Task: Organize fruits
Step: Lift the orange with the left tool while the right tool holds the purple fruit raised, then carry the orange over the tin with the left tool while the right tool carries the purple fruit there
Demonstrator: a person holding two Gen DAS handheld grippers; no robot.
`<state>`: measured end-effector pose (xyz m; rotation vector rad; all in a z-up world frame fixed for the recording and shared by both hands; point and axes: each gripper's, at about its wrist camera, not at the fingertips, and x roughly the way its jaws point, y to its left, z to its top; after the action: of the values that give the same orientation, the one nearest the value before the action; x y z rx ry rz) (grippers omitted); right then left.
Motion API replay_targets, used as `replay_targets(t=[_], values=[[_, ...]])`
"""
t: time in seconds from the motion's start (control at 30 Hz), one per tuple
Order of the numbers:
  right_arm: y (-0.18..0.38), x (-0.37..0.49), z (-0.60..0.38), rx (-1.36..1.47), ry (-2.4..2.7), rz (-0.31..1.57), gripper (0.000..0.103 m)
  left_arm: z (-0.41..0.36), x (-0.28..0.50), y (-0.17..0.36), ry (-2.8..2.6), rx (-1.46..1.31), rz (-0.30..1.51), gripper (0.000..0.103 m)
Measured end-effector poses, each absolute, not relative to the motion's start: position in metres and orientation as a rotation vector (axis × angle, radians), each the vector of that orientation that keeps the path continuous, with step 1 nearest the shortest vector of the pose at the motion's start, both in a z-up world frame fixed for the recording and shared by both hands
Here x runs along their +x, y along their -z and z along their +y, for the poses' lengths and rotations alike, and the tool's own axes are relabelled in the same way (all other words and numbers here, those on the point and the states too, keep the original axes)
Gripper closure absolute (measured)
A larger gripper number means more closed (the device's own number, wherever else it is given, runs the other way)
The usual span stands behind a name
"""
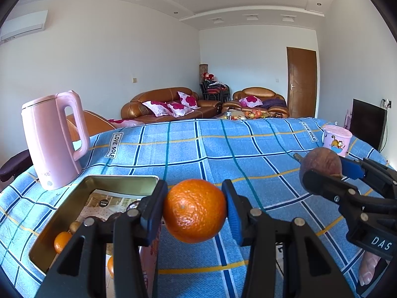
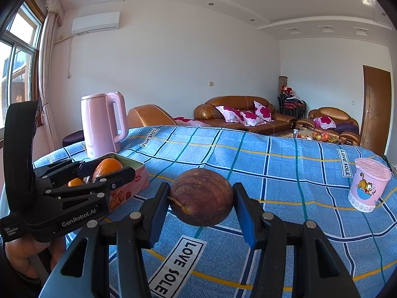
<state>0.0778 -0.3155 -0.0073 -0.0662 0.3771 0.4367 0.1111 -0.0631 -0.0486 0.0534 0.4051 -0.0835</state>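
Observation:
My left gripper (image 1: 195,209) is shut on an orange (image 1: 194,209), held in the air above the blue checked tablecloth (image 1: 223,149). Just left of it lies an open pink tin box (image 1: 99,183) holding small oranges (image 1: 62,241) and dark fruits. My right gripper (image 2: 201,200) is shut on a dark purple passion fruit (image 2: 201,197) with a short stalk, also lifted off the cloth. From the left wrist camera, the right gripper (image 1: 322,171) and its passion fruit (image 1: 320,162) appear at the right. From the right wrist camera, the left gripper (image 2: 109,171) holds its orange (image 2: 108,168) over the tin box (image 2: 139,173).
A pink electric kettle (image 1: 53,139) stands behind the tin box at the table's left. A pink cartoon cup (image 2: 367,186) stands near the right edge. Brown sofas (image 1: 168,106) and a low table with items stand beyond the far edge. A hand (image 2: 27,260) grips the left tool.

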Motion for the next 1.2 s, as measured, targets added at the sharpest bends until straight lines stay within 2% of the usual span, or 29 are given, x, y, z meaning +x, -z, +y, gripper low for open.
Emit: replay_targets(t=[0.57,1.2], values=[[0.005,0.073,-0.313,-0.064,-0.438,0.360,0.050,-0.057,0.097,0.047,0.087,0.047,0.387,0.056],[0.002,0.065,-0.261,-0.063,-0.556,0.380,0.050,-0.007,0.083,0.049,0.023,-0.002,0.415,0.056]])
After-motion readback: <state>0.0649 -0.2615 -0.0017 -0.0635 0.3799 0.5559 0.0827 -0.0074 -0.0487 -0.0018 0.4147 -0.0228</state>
